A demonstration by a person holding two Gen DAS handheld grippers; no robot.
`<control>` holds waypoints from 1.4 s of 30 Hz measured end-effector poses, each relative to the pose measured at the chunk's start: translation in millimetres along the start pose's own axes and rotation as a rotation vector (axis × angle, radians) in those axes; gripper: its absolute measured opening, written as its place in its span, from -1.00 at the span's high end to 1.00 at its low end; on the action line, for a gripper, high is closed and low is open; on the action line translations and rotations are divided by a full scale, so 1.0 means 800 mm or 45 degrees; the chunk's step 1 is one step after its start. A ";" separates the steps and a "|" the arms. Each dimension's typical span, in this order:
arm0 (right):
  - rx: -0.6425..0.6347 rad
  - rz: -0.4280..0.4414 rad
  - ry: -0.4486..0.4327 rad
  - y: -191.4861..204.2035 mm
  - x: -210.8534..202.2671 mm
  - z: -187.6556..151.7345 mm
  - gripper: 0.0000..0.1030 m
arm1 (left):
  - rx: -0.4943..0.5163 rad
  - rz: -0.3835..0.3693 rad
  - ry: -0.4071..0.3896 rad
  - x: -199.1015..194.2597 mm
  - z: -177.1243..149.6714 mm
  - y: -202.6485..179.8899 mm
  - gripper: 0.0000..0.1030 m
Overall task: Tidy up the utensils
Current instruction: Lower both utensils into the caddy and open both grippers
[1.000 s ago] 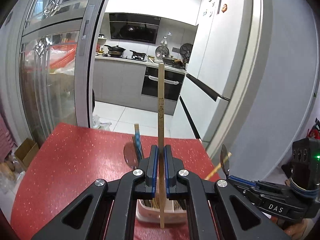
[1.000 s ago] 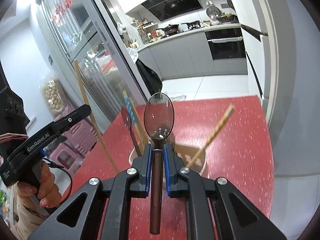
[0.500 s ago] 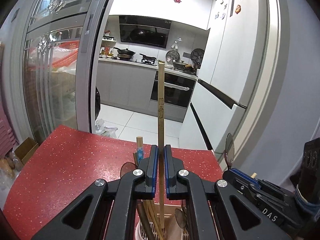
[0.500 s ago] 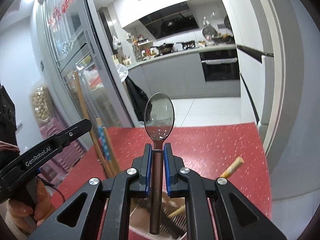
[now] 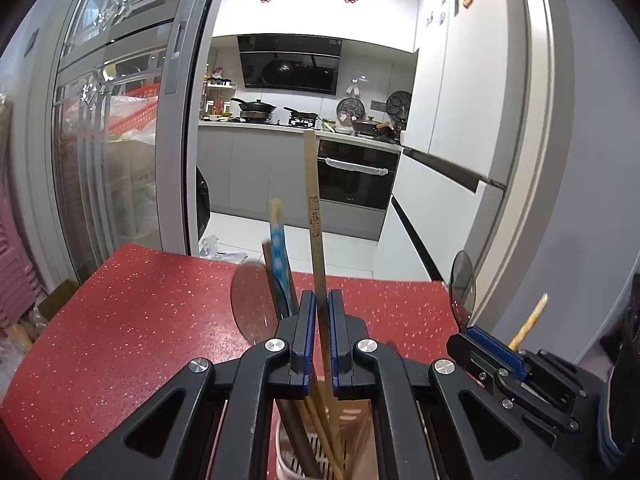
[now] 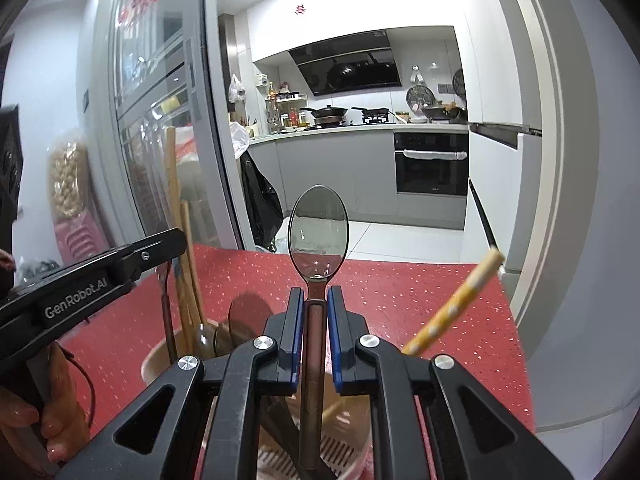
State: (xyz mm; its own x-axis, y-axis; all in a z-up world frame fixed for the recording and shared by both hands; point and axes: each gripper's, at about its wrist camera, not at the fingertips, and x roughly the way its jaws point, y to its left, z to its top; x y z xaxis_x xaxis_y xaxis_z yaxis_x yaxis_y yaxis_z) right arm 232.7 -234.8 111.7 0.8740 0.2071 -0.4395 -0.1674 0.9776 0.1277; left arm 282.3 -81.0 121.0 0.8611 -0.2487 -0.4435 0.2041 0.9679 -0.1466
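Utensils lowered into the holder [image 6: 160, 364] on the red table [image 5: 120, 320]

A chopstick [image 5: 314, 208] is pinched upright by the left gripper [image 5: 321, 344], a spoon [image 6: 318, 232] by the right gripper [image 6: 314, 344], handles down, seemingly so each drops in bowl-up.

- Our left gripper [image 5: 319, 338] is matte black, with blue pads inside the fingers and silver screw heads at the joints.
- Our right gripper [image 6: 314, 338] looks alike.
- White "GenRobot.AI" lettering marks the left gripper's side.
- Our left hand [image 6: 48, 420] is bare skin.
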 end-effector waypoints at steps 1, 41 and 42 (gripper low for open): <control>-0.009 -0.003 0.002 0.001 -0.002 -0.004 0.76 | 0.006 0.003 0.005 -0.001 -0.005 -0.001 0.39; 0.150 0.047 0.199 -0.015 -0.020 -0.019 0.18 | 0.041 0.025 0.196 -0.003 -0.033 -0.001 0.38; 0.152 0.045 0.198 -0.015 -0.022 -0.019 0.16 | 0.037 0.023 0.195 -0.003 -0.033 -0.001 0.38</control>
State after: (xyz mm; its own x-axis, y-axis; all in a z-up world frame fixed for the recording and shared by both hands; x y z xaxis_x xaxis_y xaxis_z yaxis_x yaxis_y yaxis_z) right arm 212.5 -249.5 104.1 0.7861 0.2538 -0.5636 -0.1338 0.9600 0.2458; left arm 267.9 -81.8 99.0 0.7843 -0.2316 -0.5756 0.2043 0.9724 -0.1128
